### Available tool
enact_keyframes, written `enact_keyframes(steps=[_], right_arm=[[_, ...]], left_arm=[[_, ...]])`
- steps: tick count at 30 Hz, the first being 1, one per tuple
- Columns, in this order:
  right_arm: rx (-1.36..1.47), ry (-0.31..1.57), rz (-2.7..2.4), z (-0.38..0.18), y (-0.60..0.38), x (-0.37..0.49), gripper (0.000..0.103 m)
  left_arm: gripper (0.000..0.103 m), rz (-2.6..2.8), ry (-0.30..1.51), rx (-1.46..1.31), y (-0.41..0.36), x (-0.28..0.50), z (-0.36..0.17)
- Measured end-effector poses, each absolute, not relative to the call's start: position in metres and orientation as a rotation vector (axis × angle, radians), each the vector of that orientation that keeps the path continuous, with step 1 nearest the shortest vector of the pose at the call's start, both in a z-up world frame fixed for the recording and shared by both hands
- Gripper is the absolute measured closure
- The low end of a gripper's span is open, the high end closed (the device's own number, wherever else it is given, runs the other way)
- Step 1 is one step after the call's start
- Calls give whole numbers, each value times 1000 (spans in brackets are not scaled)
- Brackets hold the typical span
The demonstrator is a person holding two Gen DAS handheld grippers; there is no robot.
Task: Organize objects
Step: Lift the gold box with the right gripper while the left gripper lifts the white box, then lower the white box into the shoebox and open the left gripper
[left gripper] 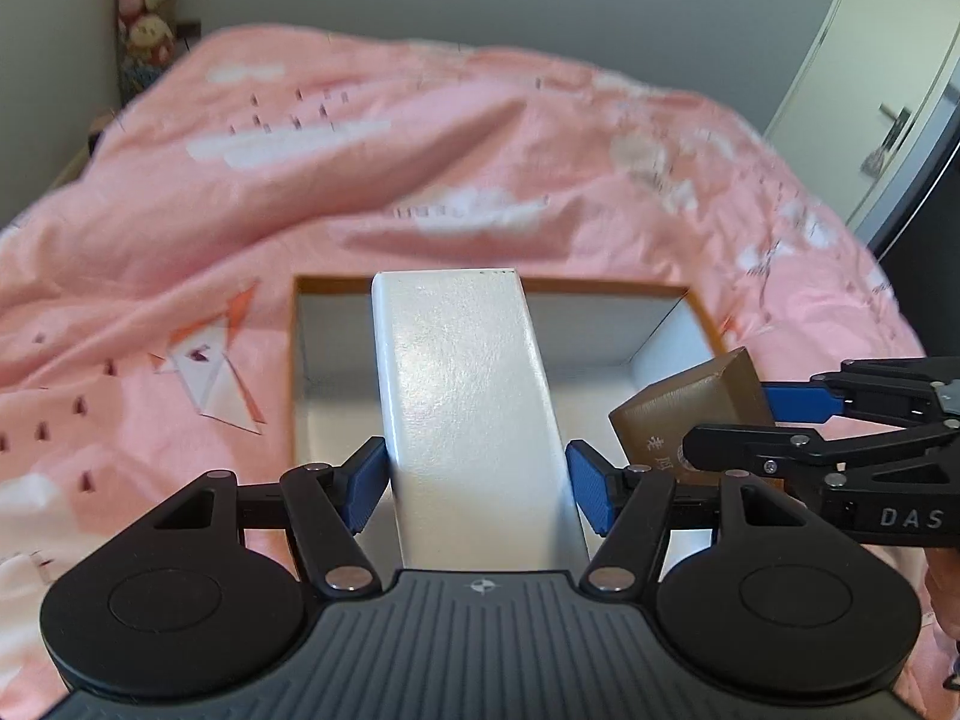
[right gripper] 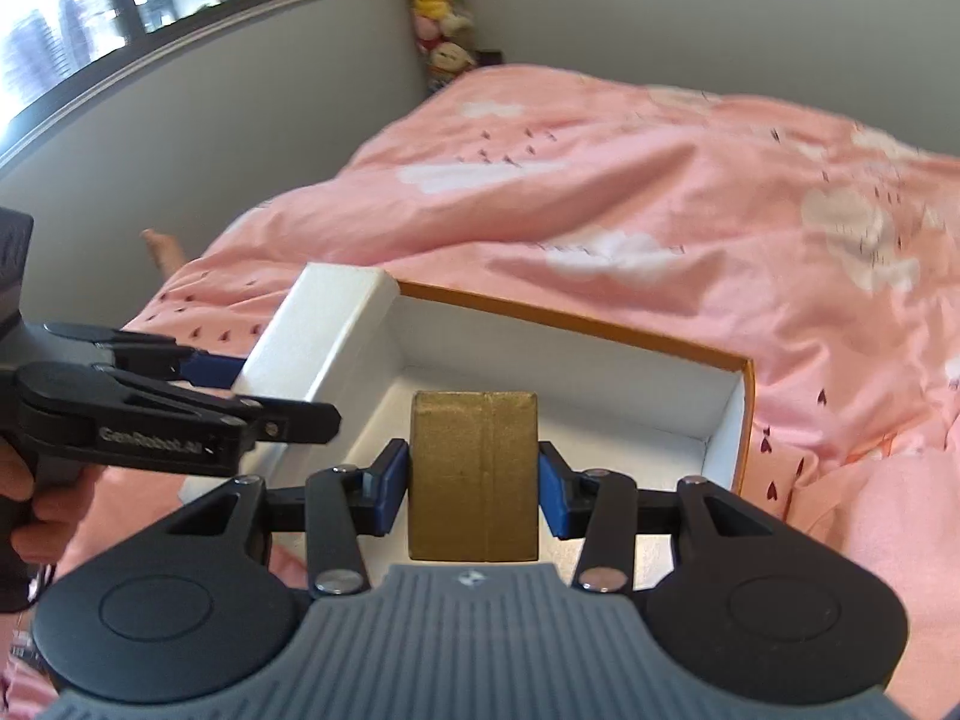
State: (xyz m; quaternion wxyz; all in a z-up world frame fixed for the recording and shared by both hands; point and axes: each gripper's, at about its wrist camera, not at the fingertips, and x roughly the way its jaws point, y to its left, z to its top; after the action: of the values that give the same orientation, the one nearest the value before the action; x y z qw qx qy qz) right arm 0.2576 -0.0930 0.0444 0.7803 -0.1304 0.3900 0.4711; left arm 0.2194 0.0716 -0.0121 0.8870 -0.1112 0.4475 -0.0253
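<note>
Grippers poised over an open cardboard tray (right gripper: 741, 420) on a pink bedspread (left gripper: 420, 150): the left gripper (left gripper: 477, 489) clamps a white box (left gripper: 468, 408) between its jaws, the right gripper (right gripper: 474, 489) a gold packet (right gripper: 474, 474), apparently for packing side by side.

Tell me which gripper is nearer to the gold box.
Right. The right gripper is clamped on the gold box, holding it over the open tray. The left gripper sits beside it, gripping the white box.
</note>
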Motion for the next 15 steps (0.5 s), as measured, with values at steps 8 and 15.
enact_keyframes(steps=[8, 15], right_arm=[[-256, 1002, 959, -10, -76, 300, 56], [-241, 1092, 962, -42, -64, 315, 56]], left_arm=[[29, -15, 1070, -81, 58, 267, -67], [29, 74, 1128, 192, 33, 283, -86]])
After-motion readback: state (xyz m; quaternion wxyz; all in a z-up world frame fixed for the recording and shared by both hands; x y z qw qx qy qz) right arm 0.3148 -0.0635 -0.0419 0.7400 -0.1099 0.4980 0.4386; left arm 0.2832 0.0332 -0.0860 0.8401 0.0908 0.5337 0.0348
